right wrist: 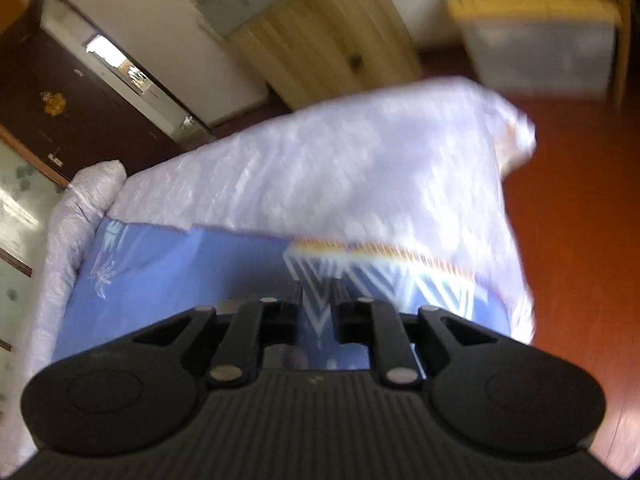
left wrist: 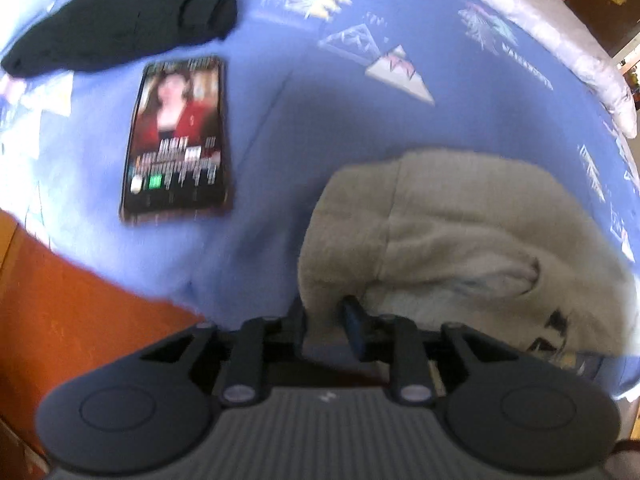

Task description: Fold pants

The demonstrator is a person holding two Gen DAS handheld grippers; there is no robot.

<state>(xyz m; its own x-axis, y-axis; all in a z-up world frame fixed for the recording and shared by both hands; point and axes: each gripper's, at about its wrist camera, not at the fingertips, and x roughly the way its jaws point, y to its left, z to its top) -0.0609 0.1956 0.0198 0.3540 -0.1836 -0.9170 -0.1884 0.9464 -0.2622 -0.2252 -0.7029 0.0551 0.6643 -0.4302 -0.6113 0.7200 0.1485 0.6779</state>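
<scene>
Your left gripper [left wrist: 325, 322] holds the beige pants [left wrist: 460, 248] by their near edge at the bed's [left wrist: 280, 120] near edge, fingers clenched on cloth. Your right gripper [right wrist: 318, 312] — fingers slightly parted, empty — faces away; left is nearer.

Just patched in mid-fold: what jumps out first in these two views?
In the left wrist view, the beige pants lie bunched on the blue sheet, their near edge between the left gripper fingers. A lit phone lies to the left of them, with a dark garment beyond it. The right gripper holds nothing and looks over the sheet toward a white cover.
</scene>
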